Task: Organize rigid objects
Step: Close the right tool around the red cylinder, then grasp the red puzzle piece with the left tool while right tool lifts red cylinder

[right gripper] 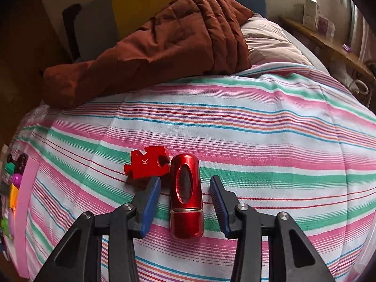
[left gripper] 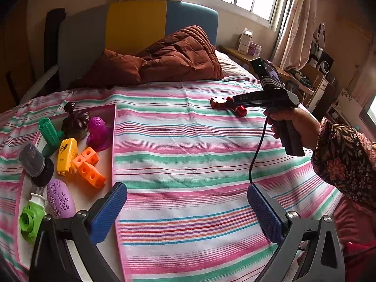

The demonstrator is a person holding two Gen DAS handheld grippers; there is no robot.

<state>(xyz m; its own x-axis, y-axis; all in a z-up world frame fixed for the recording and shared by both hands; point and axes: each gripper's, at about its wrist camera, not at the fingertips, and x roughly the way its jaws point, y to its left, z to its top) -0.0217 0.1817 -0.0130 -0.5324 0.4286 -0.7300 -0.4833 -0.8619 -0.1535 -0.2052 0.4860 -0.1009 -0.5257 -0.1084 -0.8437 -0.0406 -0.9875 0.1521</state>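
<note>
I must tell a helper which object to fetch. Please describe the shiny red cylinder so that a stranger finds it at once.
Look at the striped bedsheet, below the brown quilt. Two red things lie there, between the open right tongs. It is the glossy red cylinder with a dark oval window, not the flat red puzzle piece marked K.

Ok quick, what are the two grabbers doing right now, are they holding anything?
Left gripper: open, holding nothing, over the striped sheet.
Right gripper: open around the red cylinder, pads not touching it yet.
</note>
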